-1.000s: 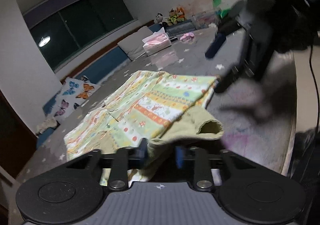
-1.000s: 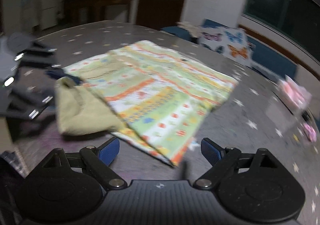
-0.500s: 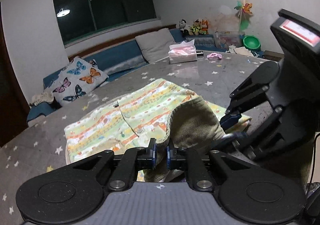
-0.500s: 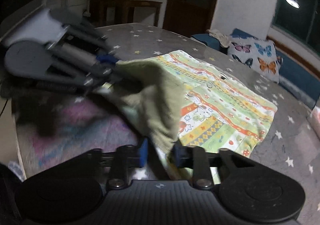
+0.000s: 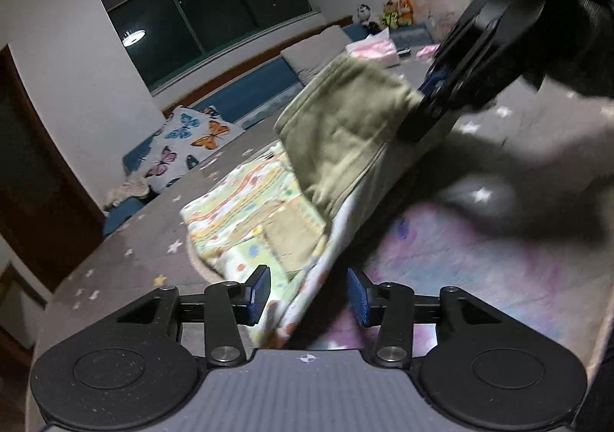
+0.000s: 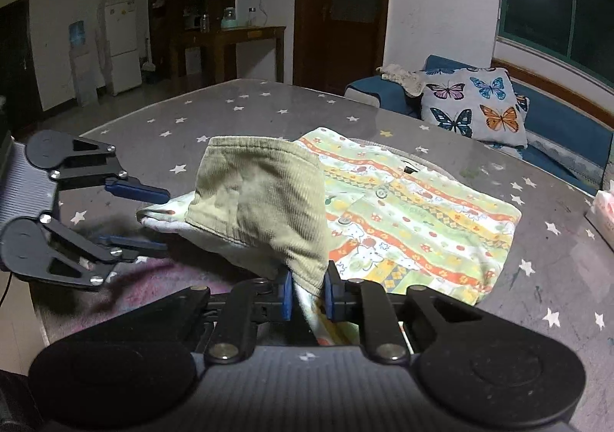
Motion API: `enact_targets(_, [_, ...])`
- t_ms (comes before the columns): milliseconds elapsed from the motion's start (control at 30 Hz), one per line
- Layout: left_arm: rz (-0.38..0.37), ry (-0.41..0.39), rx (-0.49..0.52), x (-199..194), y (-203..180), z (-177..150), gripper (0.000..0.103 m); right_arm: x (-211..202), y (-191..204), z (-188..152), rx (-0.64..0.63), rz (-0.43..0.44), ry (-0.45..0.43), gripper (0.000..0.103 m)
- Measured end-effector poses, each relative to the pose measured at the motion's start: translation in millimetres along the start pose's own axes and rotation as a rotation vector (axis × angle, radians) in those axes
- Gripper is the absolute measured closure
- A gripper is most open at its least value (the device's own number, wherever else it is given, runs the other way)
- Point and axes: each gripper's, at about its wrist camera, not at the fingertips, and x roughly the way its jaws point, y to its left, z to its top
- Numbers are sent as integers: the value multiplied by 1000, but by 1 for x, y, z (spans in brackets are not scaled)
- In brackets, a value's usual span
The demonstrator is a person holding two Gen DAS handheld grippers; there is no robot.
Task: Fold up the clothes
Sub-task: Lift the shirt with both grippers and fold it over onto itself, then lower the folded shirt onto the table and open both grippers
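Observation:
A child's patterned garment [image 6: 414, 217] [image 5: 245, 209] lies on the grey star-print table [image 6: 230, 113]. Its olive corduroy part [image 6: 261, 201] [image 5: 345, 117] is lifted and hangs over the patterned cloth. My right gripper [image 6: 308, 294] [image 5: 422, 98] is closing, and its blue pads press on the lower edge of the olive part. My left gripper [image 5: 307, 297] [image 6: 149, 217] is opening. A pale corner of the garment lies between its parted pads, untouched by them.
A butterfly pillow [image 6: 472, 106] [image 5: 188, 140] rests on the blue bench behind the table. A pink tissue pack [image 5: 376, 50] stands at the table's far side. A pink-purple patch [image 5: 479, 259] marks the tablecloth near the front edge.
My right gripper went from open to shut on the olive part and raised it. My left gripper, shut on that cloth before, has parted its jaws and shifted sideways.

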Motion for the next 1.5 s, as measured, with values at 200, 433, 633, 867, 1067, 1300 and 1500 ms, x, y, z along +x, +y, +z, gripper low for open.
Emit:
enact_targets(200, [7, 7, -29, 3, 9, 0, 98, -6, 4, -4, 9, -8, -29, 92])
enact_targets(433, [-67, -31, -67, -51, 5, 8, 99, -46, 14, -7, -7, 30, -53, 93])
enact_targets(633, [-99, -73, -122, -91, 11, 26, 99, -82, 23, 1, -37, 40, -68, 94])
enact_targets(867, [-61, -69, -180, -53, 50, 54, 99, -57, 1, 43, -70, 8, -103, 95])
enact_targets(1067, [-54, 18, -244, 16, 92, 71, 99, 2, -33, 85, -79, -10, -58, 95])
enact_targets(1300, [-67, 170, -339, 110, 119, 66, 96, 94, -69, 97, -15, -31, 44, 93])
enact_targets(1500, [-47, 210, -382, 141, 127, 48, 79, 112, -92, 72, 92, -80, 62, 65])
